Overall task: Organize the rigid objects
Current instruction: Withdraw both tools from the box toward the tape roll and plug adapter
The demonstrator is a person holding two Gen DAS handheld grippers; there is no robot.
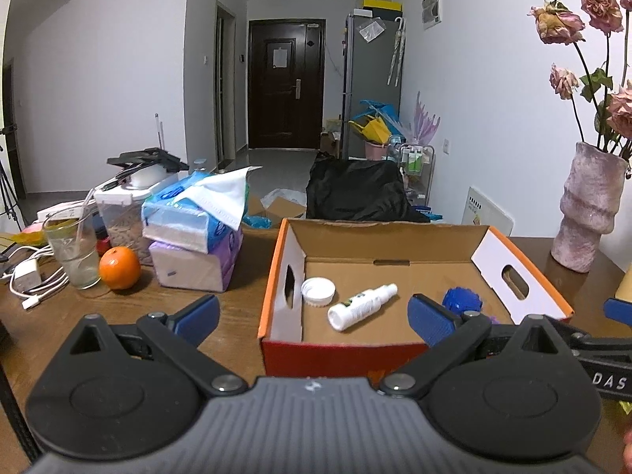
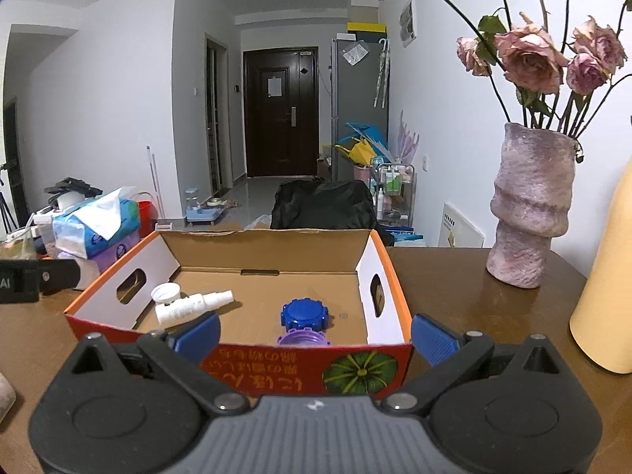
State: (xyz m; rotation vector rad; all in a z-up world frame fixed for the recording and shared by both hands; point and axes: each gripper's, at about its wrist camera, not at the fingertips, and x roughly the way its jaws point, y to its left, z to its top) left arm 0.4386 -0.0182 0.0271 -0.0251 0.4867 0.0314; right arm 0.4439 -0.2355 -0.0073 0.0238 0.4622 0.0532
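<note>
An open cardboard box (image 1: 276, 276) (image 2: 118, 308) with orange rims stands on the wooden table. Inside it lie a white cap (image 1: 318, 292) (image 2: 166, 292), a white spray bottle (image 1: 361, 306) (image 2: 193, 306), a blue ridged lid (image 1: 462, 300) (image 2: 304, 313) and a purple lid (image 2: 302, 339). My left gripper (image 1: 314, 318) is open and empty, just before the box's near left corner. My right gripper (image 2: 316, 333) is open and empty, before the box's near wall. The right gripper's edge shows in the left wrist view (image 1: 616, 308).
An orange (image 1: 119, 268), a glass with a straw (image 1: 75, 252), white chargers (image 1: 27, 276) and stacked tissue packs (image 1: 197, 237) (image 2: 94, 229) stand left of the box. A pink vase of dried roses (image 1: 588, 213) (image 2: 529, 213) and a yellow cylinder (image 2: 608, 288) stand to the right.
</note>
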